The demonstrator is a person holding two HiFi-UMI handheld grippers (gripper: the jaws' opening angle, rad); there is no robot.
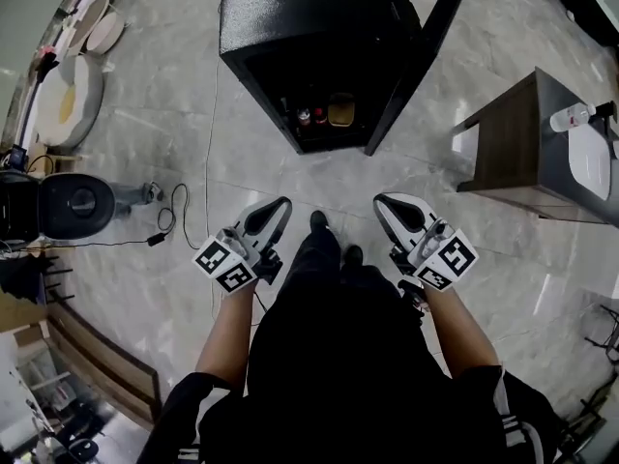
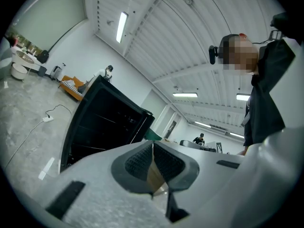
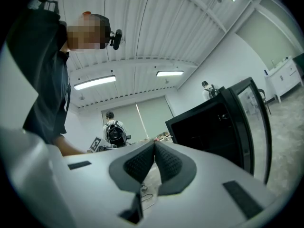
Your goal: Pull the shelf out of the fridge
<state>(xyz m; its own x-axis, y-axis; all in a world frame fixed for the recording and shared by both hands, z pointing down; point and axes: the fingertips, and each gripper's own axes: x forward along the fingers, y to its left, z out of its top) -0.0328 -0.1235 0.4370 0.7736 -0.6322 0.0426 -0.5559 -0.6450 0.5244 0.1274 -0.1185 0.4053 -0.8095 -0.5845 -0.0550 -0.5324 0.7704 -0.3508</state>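
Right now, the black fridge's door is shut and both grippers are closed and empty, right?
Not quite: the fridge has its door standing open, as the head view shows. The left gripper and right gripper are indeed closed and empty.

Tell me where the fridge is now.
In the head view the black fridge stands on the floor at top centre, door open; a wooden table is to its right in the picture.

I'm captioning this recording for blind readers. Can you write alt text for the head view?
Seen from above, a person holds the left gripper and right gripper, both shut and empty, short of a small black fridge whose door stands open on a grey marble floor. A few containers show inside it.
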